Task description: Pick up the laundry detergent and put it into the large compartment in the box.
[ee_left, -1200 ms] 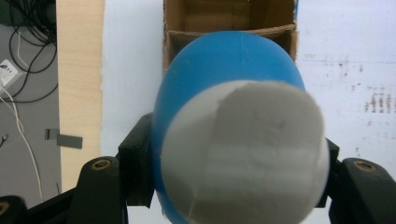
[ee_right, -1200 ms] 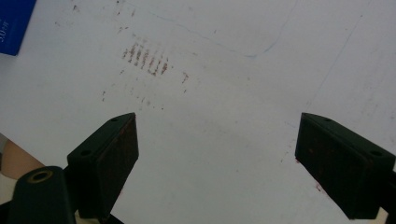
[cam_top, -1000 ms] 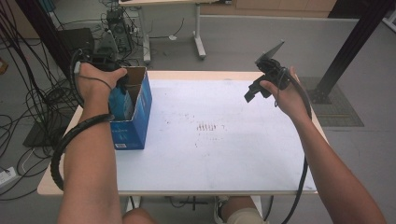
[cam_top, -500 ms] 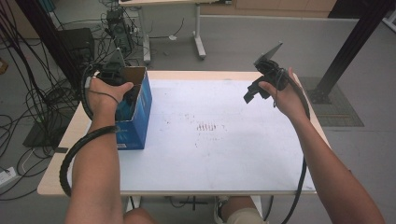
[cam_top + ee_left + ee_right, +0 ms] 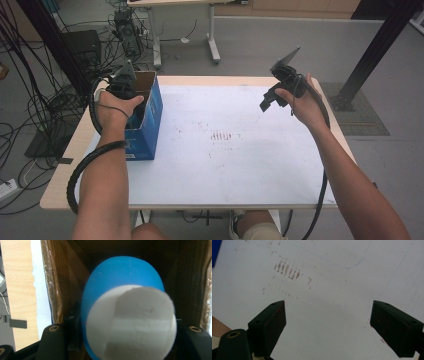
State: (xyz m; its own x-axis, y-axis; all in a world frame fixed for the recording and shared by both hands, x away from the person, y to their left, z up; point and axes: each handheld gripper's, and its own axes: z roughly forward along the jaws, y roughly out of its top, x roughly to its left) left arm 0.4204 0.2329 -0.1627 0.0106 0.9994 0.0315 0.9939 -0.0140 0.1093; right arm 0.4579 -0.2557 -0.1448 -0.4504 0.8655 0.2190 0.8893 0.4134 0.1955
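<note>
Blue-and-white rounded object [image 5: 125, 315] is being lowered into the open blue cardboard box [image 5: 148, 117], clamped by the left hand-held gripper [image 5: 125, 85]; releasing comes next, while the right hand-held gripper [image 5: 328, 327] is hanging wide open, empty, upper right.

**Legible text check: none found**

No readable text, label, brand, number or sign in any view. The blue box [image 5: 149, 120] at the left edge of the table [image 5: 240, 175] carries a small pale patch low on its side, too small and blurred to read. Right of the box, the brownish marks [image 5: 223, 135] on the white tabletop are smudges, not characters.
</note>
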